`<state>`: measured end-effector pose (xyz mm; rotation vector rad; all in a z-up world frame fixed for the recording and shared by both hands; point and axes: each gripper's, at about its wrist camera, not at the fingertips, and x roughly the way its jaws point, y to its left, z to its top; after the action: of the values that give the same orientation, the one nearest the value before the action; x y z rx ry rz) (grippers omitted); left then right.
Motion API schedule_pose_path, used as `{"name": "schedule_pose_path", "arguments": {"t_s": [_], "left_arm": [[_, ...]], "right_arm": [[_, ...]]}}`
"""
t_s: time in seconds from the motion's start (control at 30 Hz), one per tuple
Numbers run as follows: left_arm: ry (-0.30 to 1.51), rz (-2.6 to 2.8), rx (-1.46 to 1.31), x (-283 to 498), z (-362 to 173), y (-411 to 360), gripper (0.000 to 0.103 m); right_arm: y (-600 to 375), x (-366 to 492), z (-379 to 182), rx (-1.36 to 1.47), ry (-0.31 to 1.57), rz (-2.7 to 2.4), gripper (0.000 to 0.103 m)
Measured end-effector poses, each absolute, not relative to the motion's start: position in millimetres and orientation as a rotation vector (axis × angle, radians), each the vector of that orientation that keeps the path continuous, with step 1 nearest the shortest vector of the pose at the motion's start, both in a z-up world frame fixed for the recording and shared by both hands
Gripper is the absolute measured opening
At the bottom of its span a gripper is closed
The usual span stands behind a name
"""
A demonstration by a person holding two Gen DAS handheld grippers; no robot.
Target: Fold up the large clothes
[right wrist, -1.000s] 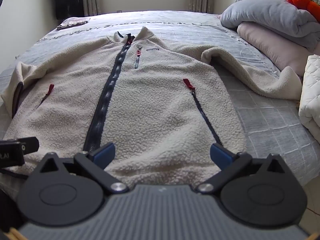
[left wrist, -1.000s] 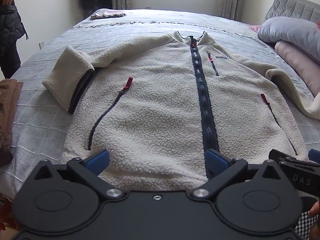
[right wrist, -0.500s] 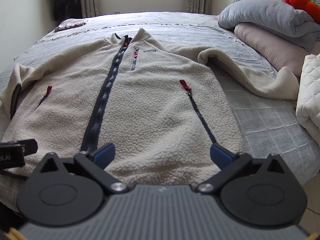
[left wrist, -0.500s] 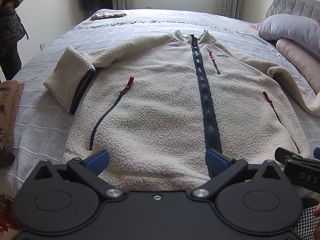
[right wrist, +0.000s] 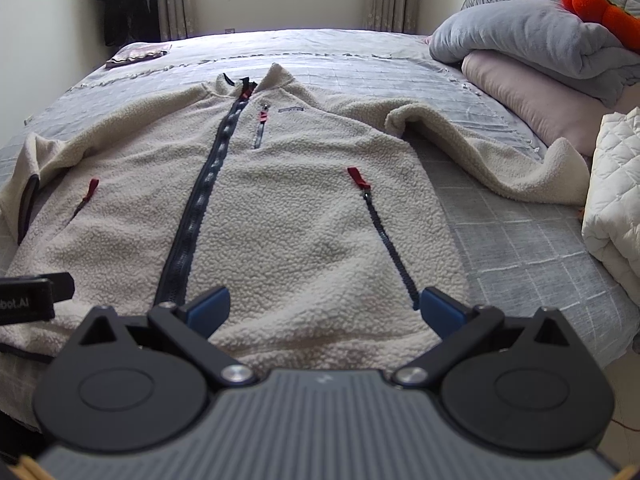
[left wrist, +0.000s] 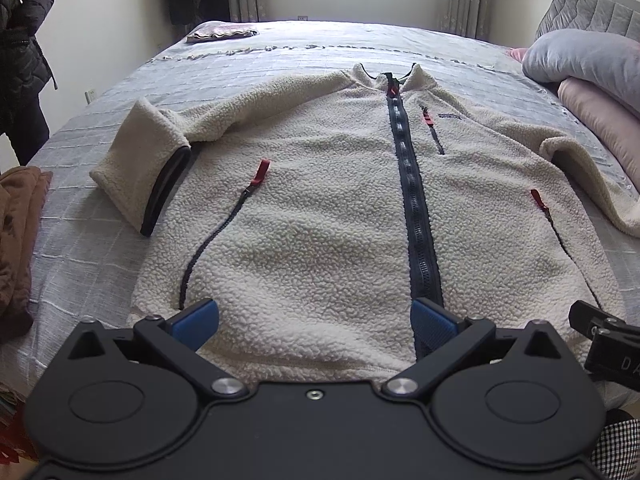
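two grippers hover at the hem of one cream fleece jacket [left wrist: 320, 208], which lies front-up and spread flat on a bed [left wrist: 280, 56] covered in grey checked cloth. left gripper [left wrist: 314, 318]: jaws wide apart, blue pads on either side of the hem, nothing held; its right pad sits at the foot of the jacket's dark centre zip [left wrist: 412, 184]. right gripper [right wrist: 324, 308]: jaws likewise wide and empty, over the hem between the centre zip and the jacket's slanted pocket zip [right wrist: 384, 236], which has a red pull. part of the right gripper's black body shows at the jacket's hem corner in the left wrist view.

relative to the jacket: one sleeve [left wrist: 148, 160] is folded back beside the body, dark cuff lining showing; the other sleeve [right wrist: 480, 152] trails outward toward stacked pillows [right wrist: 532, 52], a grey one on a pink one. a white quilted bundle [right wrist: 612, 200] lies just past that sleeve's end. beyond the collar, a small folded cloth [left wrist: 222, 34] rests near the far bed edge. a brown garment [left wrist: 16, 232] lies on the bed edge beyond the folded sleeve, and a person in a dark puffer coat [left wrist: 20, 40] stands beside the bed on that side.
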<state>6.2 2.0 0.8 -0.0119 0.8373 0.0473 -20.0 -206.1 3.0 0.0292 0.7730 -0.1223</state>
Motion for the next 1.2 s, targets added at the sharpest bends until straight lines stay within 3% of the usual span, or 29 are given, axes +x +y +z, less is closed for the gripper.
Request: {"name": "schedule_pose_path", "arguments": {"t_s": [1.2], "left_arm": [[0.841, 0.049, -0.006, 8, -5, 10, 0.103]], "right_arm": [[-185, -11, -2, -0.036, 0.796, -0.102, 0.103]]}}
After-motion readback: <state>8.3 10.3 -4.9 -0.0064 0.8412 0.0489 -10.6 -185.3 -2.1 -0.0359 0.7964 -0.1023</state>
